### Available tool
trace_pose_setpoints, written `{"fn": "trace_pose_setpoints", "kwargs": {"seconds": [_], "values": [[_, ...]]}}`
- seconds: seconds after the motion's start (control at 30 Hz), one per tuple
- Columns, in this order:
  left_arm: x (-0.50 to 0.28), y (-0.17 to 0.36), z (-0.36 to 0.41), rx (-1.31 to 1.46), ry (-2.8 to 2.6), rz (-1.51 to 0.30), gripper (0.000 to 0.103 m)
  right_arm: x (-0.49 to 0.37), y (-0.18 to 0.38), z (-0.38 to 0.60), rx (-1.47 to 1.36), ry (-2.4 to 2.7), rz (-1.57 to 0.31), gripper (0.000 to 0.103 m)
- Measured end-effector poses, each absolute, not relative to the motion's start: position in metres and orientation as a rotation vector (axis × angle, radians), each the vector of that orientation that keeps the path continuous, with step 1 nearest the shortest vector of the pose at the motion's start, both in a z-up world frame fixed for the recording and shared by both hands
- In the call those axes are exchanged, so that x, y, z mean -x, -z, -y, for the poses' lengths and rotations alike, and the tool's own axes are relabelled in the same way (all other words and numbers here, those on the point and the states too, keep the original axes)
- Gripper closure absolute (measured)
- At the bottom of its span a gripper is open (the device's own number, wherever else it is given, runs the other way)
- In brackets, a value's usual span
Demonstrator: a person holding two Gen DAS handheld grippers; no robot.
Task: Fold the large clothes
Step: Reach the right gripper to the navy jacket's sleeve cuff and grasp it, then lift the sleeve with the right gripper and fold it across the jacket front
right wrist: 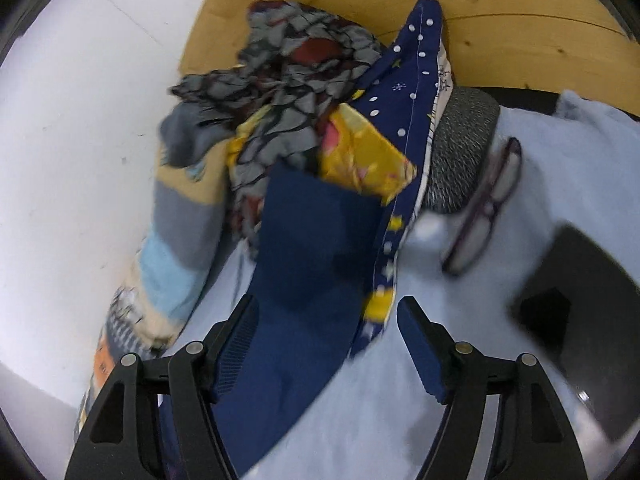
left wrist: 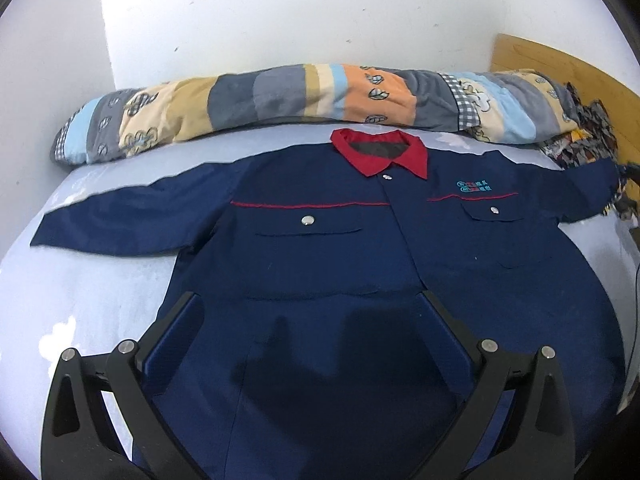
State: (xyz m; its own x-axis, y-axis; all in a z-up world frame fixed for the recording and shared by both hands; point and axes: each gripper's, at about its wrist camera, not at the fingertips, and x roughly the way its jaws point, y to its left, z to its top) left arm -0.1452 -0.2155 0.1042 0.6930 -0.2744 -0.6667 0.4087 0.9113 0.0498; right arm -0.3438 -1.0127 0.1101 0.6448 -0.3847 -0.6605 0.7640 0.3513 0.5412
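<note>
Left tongs (left wrist: pixel 308 300) wide open over jacket (left wrist: pixel 320 248), right tongs (right wrist: pixel 328 312) gaping above sleeve (right wrist: pixel 304 256)

From my remote station I saw a plain white wall (left wrist: pixel 280 20) behind the bed, whose pale blue sheet (left wrist: pixel 100 300) was evenly lit; a light wooden headboard (right wrist: pixel 500 20) closed off one end.

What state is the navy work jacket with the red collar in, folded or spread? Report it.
Spread. The navy work jacket with the red collar lies flat, front up, on the pale blue bedsheet, both sleeves stretched outward, no fold made yet.
</note>
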Motion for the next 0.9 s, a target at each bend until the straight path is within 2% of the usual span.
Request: {"fn": "trace_pose_setpoints", "kwargs": {"seconds": [0.17,0.2,0.3,0.33,0.43,0.7,0.9], "values": [[0.149,-0.101,0.227,-0.262,0.399,-0.682,0.000,0.314,-0.094,1.037,-0.865,0.844,-0.534,0.032],[0.149,-0.101,0.228,-0.266,0.404,-0.679,0.000,0.312,-0.091,1.039,-0.854,0.854,-0.535,0.037],[0.152,-0.097,0.234,-0.295,0.419,-0.683,0.000,0.302,-0.083,1.047,-0.831,0.843,-0.555,0.070],[0.152,-0.096,0.235,-0.307,0.421,-0.689,0.000,0.302,-0.083,1.047,-0.806,0.851,-0.561,0.078],[0.152,-0.096,0.236,-0.304,0.423,-0.697,0.000,0.308,-0.089,1.036,-0.779,0.843,-0.533,0.093],[0.157,-0.114,0.227,-0.234,0.438,-0.672,0.000,0.325,-0.128,0.987,-0.745,0.771,-0.476,0.093],[0.158,-0.127,0.217,-0.193,0.420,-0.650,0.000,0.304,-0.182,0.941,-0.732,0.674,-0.455,0.093]]}}
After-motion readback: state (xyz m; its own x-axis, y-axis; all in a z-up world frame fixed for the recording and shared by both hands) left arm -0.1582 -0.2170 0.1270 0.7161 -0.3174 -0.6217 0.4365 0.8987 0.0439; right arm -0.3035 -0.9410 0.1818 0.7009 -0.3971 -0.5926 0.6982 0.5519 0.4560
